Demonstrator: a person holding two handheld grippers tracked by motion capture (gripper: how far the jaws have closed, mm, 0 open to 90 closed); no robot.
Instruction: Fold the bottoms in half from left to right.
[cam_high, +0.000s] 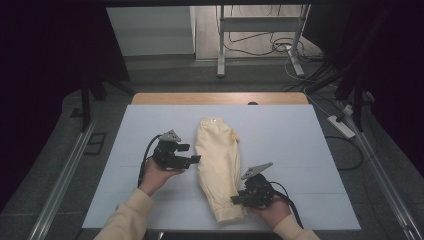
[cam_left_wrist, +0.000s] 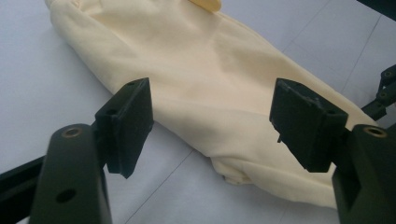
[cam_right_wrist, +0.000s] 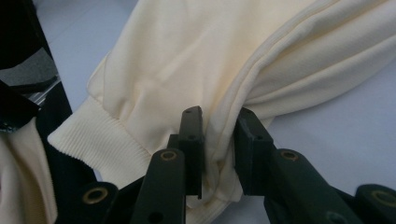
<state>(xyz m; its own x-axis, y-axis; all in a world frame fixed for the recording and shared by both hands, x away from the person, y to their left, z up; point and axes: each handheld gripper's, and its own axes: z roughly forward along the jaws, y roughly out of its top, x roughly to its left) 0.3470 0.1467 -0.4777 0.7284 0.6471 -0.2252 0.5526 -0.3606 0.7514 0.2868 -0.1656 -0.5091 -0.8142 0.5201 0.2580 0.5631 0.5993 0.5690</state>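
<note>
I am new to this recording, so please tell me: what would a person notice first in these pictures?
First comes the pale yellow sweatshirt, folded into a long bundle in the middle of the white table. Next, the right gripper pinches a fold of the fabric near the ribbed hem, at the bundle's near end. The left gripper stands open beside the bundle's left edge, its jaws apart and holding nothing.

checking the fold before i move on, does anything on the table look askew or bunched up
Yes. The pale yellow folded sweatshirt lies slightly slanted on the white table cover, and its near end is bunched where the right gripper pinches a fold of fabric. The left gripper is open beside it. No damage visible.
</note>
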